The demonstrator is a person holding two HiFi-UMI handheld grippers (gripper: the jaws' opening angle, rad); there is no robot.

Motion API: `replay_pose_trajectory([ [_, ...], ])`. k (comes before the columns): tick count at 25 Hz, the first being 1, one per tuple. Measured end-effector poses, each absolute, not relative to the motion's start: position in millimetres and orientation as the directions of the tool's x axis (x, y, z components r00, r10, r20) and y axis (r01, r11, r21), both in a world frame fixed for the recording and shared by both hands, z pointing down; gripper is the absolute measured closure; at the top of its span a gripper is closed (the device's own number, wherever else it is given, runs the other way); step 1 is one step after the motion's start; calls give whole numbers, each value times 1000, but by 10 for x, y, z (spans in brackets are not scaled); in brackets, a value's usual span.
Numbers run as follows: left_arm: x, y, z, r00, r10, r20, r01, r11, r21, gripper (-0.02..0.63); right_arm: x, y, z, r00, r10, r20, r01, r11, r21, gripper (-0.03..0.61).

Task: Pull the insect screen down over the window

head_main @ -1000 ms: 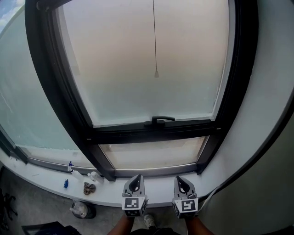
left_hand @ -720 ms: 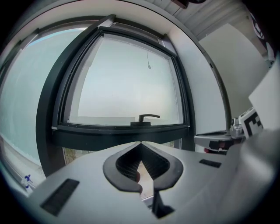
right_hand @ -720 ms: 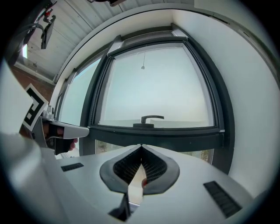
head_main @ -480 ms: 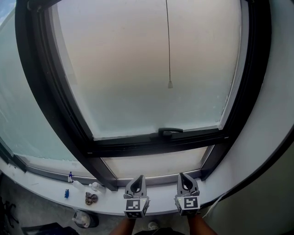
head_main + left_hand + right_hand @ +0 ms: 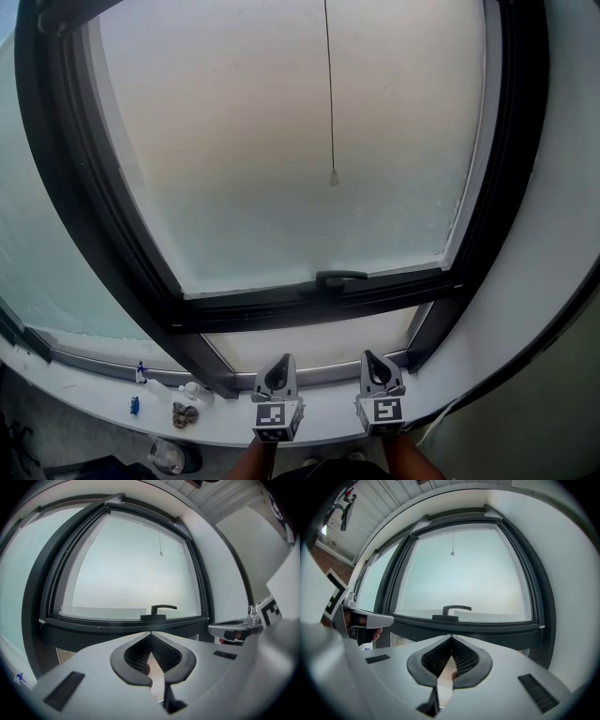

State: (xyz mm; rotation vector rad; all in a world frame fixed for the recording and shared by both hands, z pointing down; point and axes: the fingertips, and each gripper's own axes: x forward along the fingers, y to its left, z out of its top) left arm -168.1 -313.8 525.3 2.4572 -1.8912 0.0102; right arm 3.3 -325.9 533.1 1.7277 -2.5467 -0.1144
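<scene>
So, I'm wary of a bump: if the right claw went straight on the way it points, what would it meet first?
Probably the window's dark lower frame rail, just under the handle. The shut right claw aims there, though depth is unclear.

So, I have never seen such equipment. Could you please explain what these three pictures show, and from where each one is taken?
There is no robot here. A person holds a two-jaw hand tool in each hand. One picture comes from a camera on the person's head. It looks down at the left gripper and the right gripper, held in front of a large dark-framed window. The other two pictures come from a camera on each gripper, looking along its jaws. Both pairs of jaws are closed and hold nothing. A thin cord hangs in front of the pane, above the window handle. A few small items lie on the white sill.
</scene>
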Motion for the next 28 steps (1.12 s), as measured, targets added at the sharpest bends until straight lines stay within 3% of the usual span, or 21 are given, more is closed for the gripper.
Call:
replay_pose_trajectory([
  [13, -1544, -3422, 4813, 214, -975, -67, -974, -218, 57, 614, -110, -3624, 4924, -459, -888, -8, -876, 451, 172, 575],
  [19, -1446, -3575, 4215, 235, -949, -209, -972, -225, -72, 614, -107, -3763, 4423, -483, -869, -106, -860, 449, 242, 575],
  [28, -1551, -3880, 3184, 173, -928, -331, -953, -73, -294, 614, -187, -3978, 3455, -517, -816, -257, -814, 377, 441, 575],
])
